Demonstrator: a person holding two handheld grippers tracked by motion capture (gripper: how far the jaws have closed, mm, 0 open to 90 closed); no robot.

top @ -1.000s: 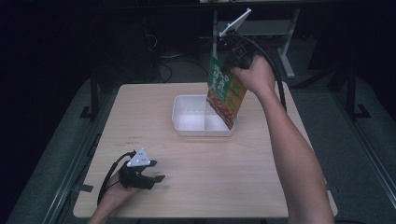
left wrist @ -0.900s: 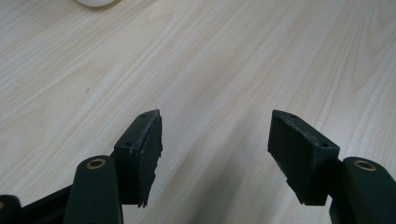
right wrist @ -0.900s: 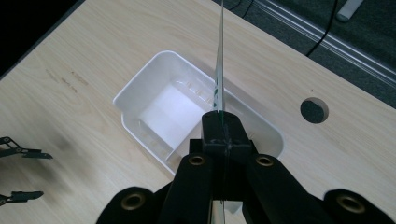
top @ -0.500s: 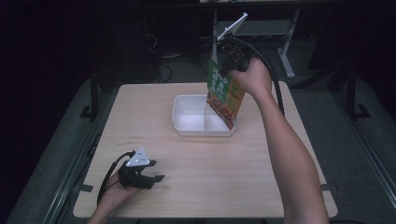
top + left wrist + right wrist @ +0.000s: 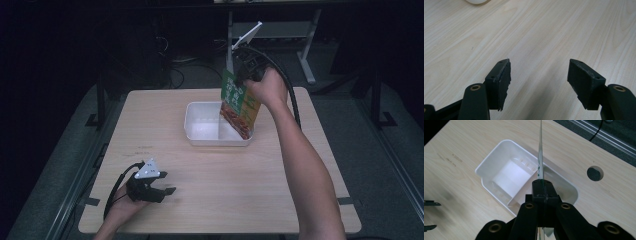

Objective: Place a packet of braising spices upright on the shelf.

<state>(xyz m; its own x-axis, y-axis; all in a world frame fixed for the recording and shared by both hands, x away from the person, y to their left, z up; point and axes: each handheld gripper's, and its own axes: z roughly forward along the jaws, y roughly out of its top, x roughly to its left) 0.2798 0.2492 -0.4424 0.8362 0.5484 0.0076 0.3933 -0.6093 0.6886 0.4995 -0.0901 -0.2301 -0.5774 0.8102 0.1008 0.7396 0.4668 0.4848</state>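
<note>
A green and orange food packet (image 5: 241, 104) hangs upright over the right part of a white divided tray (image 5: 192, 126) at the table's middle back. My right gripper (image 5: 235, 75) is shut on the packet's top edge, above the tray. In the right gripper view the packet (image 5: 540, 150) shows edge-on, pinched in my right gripper (image 5: 542, 187), with the tray (image 5: 479, 171) below it. My left gripper (image 5: 167, 183) rests on the table near the front left, open. Nothing lies between the fingers of the left gripper (image 5: 539, 67), just bare wood.
The wooden table (image 5: 210, 200) has free room in front of the tray and to its left. A round hole (image 5: 595, 173) sits in the tabletop beyond the tray. Dark floor, cables and a metal stand (image 5: 305, 50) lie past the far edge.
The right hand and its packet have barely shifted above the tray. The left gripper has stayed put.
</note>
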